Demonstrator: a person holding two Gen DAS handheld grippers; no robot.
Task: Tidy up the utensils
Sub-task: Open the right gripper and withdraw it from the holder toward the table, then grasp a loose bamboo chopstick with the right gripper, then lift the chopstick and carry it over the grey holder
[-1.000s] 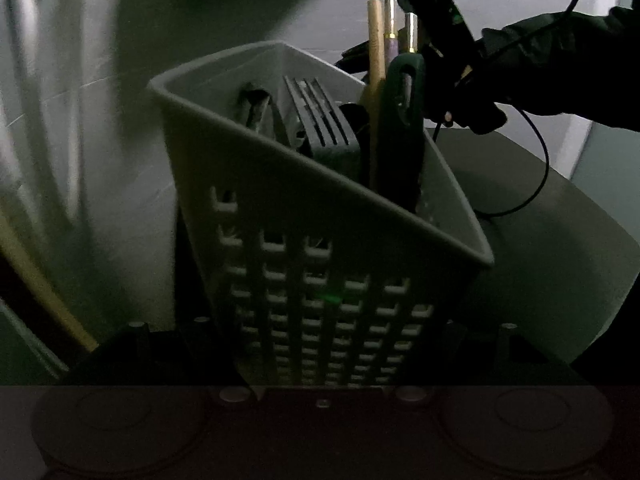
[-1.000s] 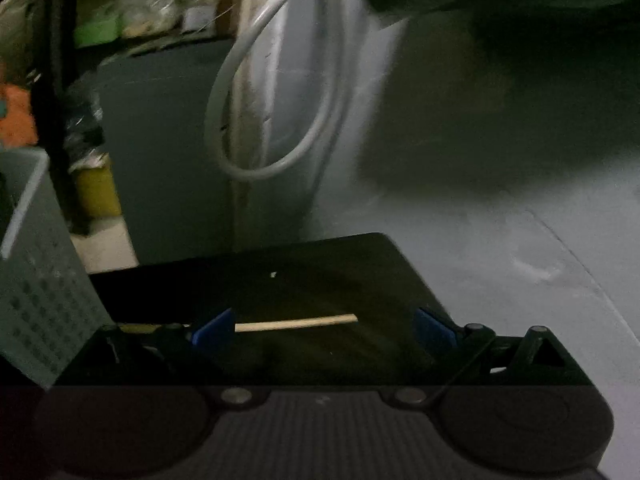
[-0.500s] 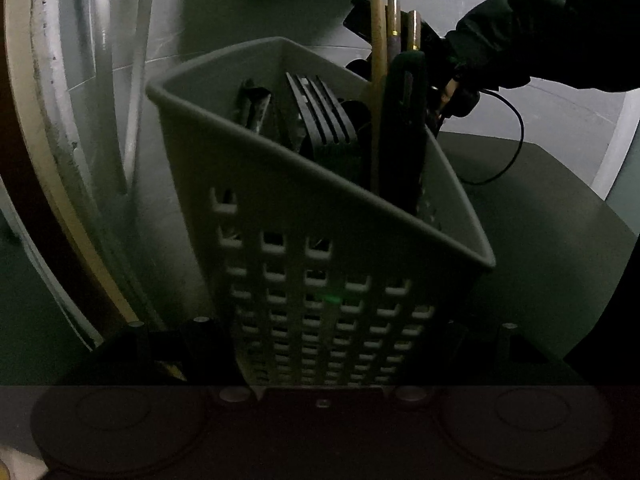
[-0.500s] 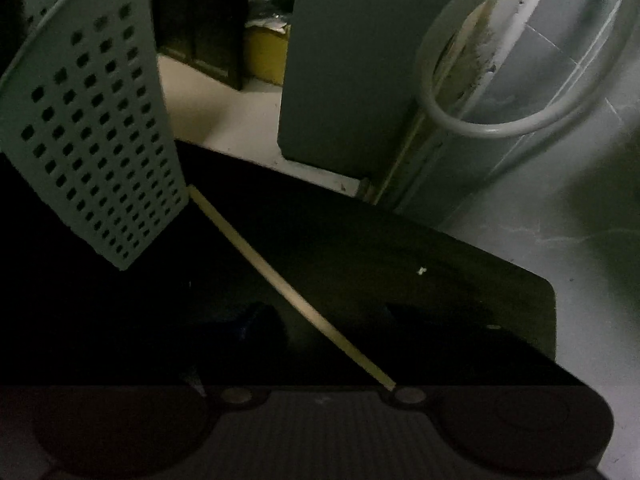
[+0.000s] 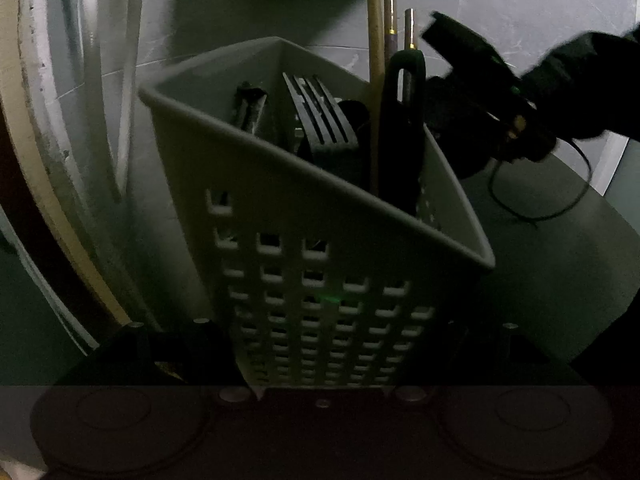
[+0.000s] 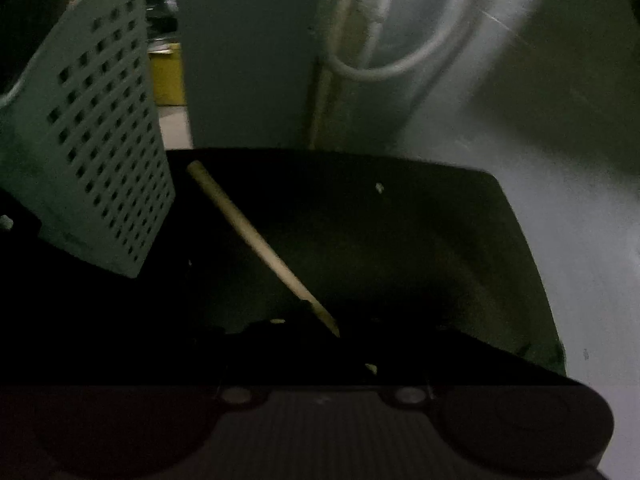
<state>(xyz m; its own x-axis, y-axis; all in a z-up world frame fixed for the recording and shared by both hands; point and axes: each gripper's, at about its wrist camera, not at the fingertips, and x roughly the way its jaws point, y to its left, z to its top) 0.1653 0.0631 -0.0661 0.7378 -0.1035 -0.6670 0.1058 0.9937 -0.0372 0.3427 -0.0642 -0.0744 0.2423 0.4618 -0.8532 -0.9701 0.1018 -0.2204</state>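
A pale perforated utensil basket (image 5: 320,240) fills the left wrist view, and my left gripper (image 5: 324,360) is shut on its lower walls. In it stand a black slotted turner (image 5: 320,120), a dark looped handle (image 5: 402,128) and upright chopsticks (image 5: 376,60). In the right wrist view a single wooden chopstick (image 6: 248,236) lies slantwise on the black table (image 6: 420,264), right of the basket (image 6: 92,140). My right gripper (image 6: 324,332) is closing, with the chopstick's near end between its dark fingers. The pads are hard to make out in the gloom.
A person's dark-sleeved hand (image 5: 580,84) carries the right tool beyond the basket, with a thin black cable (image 5: 560,208) looping onto the table. A white hose loop (image 6: 400,60) hangs against the grey wall behind. The table's far edge and right corner are close.
The right gripper's jaws, wide with blue pads showing a second ago, have drawn in around the chopstick's near end as the tool swung and dropped. The left gripper still holds the basket.
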